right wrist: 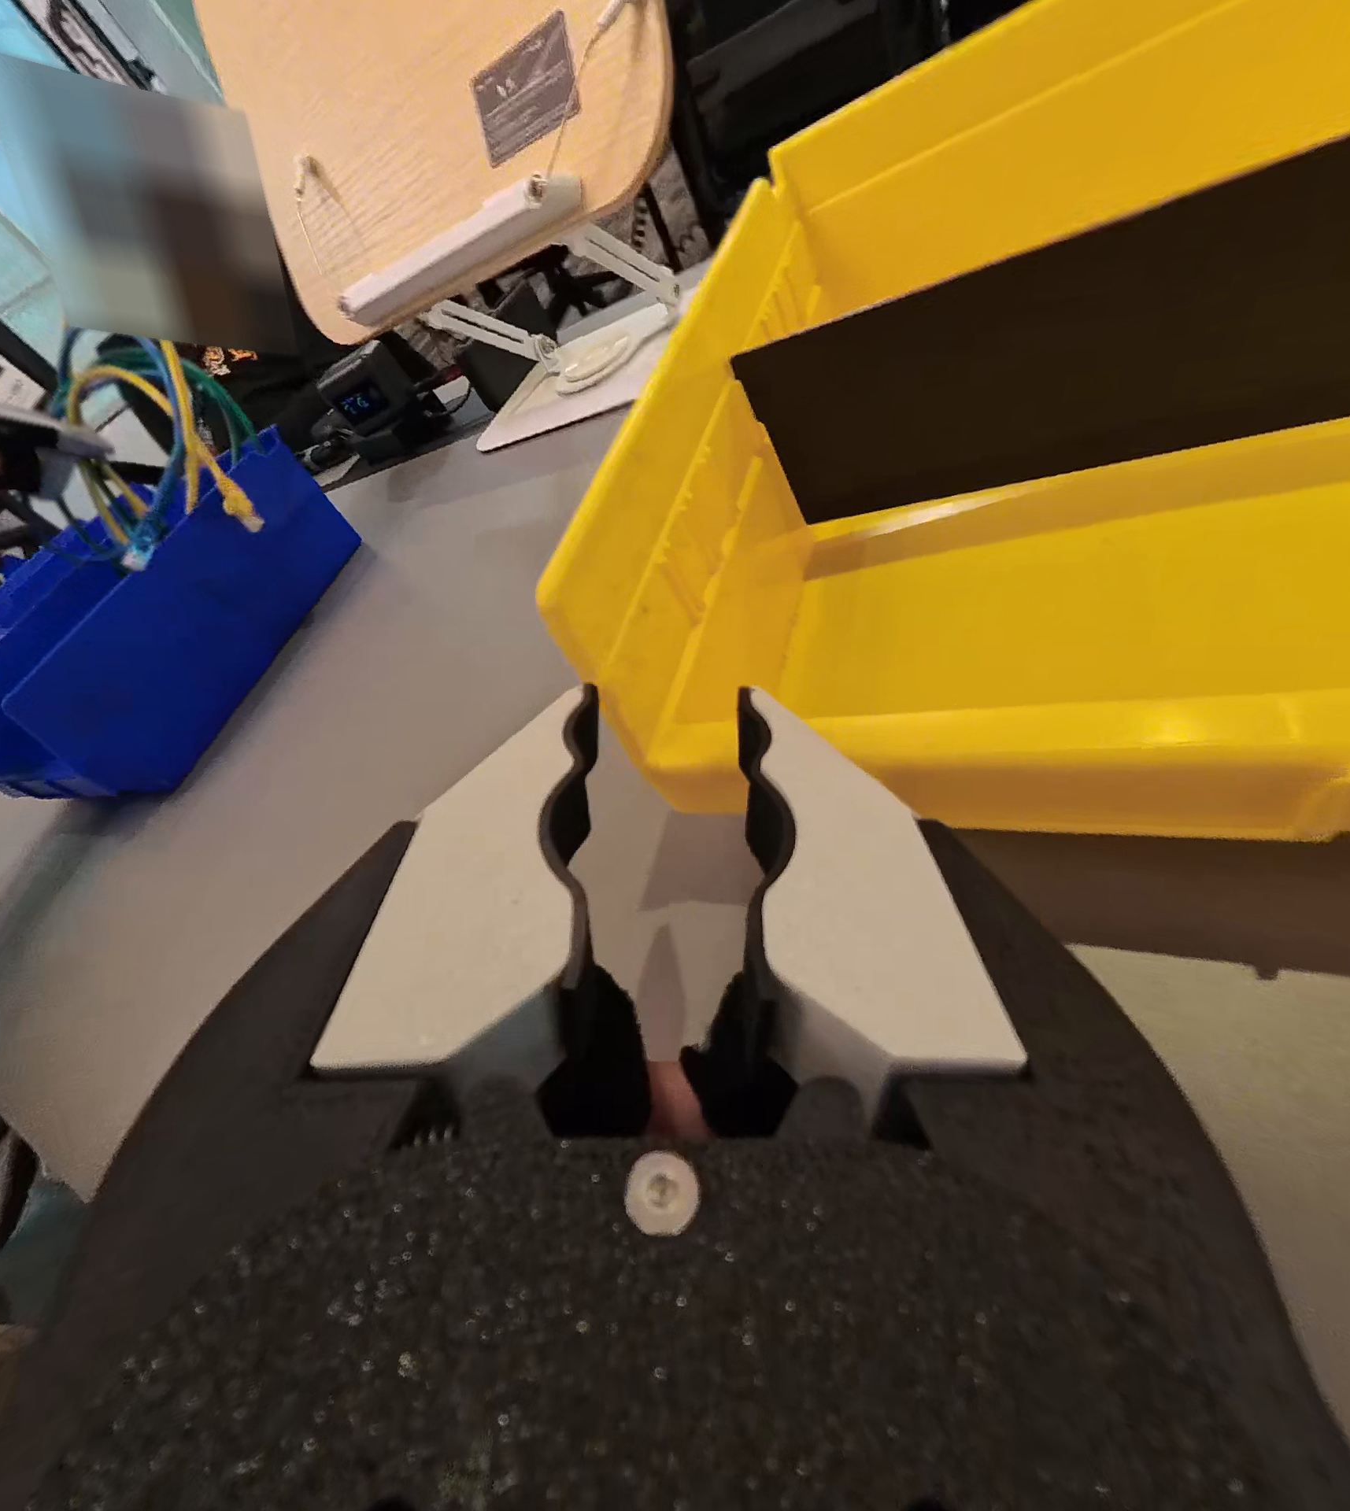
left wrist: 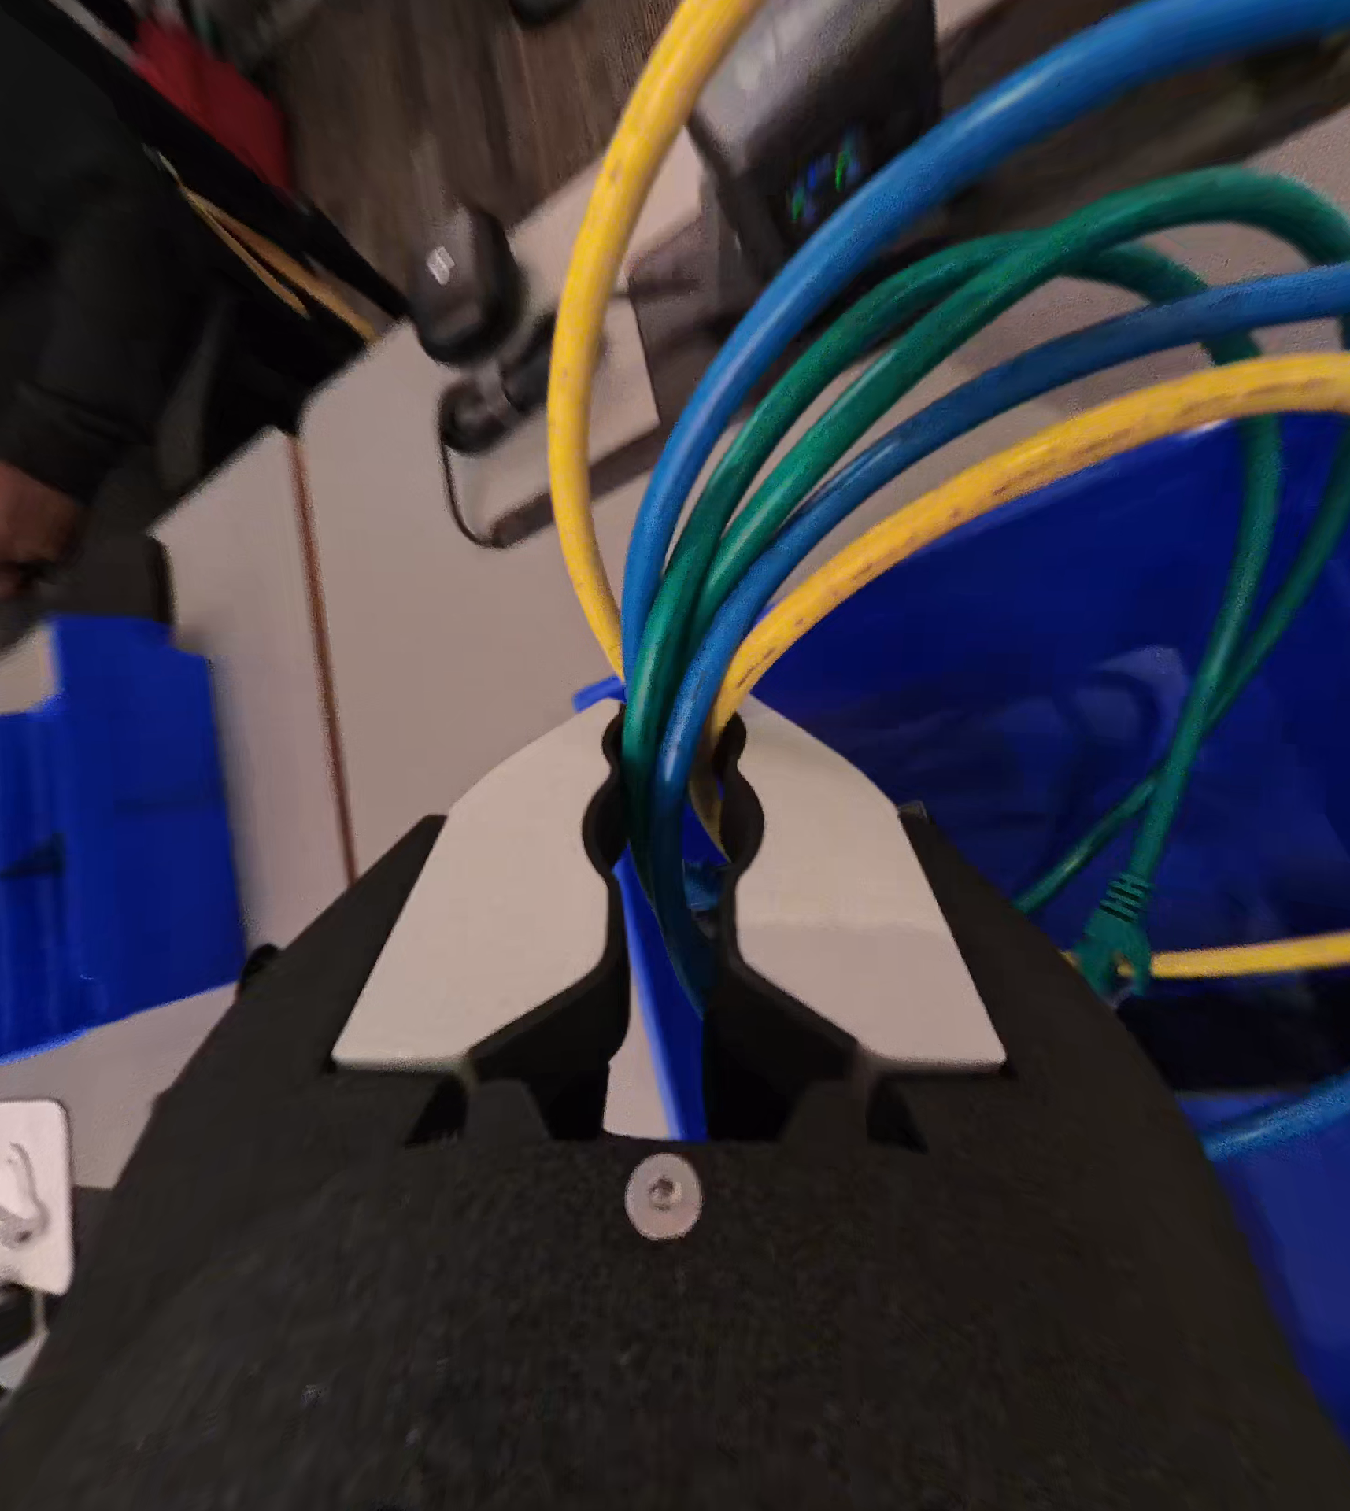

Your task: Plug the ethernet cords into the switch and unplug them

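The cords (left wrist: 679, 679), yellow, blue and green, hang bunched in the left gripper (left wrist: 673, 785), clamped above the blue bin (left wrist: 1064, 654) near the table's (right wrist: 426, 621) far-left edge. The right gripper (right wrist: 667, 777) gapes empty at the yellow bin's (right wrist: 1064, 638) corner. Risk: loops tangle or slip; no switch is visible.

Your left gripper (left wrist: 673, 785) has a grainy matt black body with smooth pale grey fingers (left wrist: 524, 891), and the ethernet cords (left wrist: 704, 572) you see between them wear smooth, slightly glossy plastic jackets (the yellow one scuffed). Ahead of you the yellow bin (right wrist: 1064, 654) is shiny moulded plastic, the blue bin (right wrist: 164, 638) likewise, and the board (right wrist: 442, 106) behind looks like pale wood grain.
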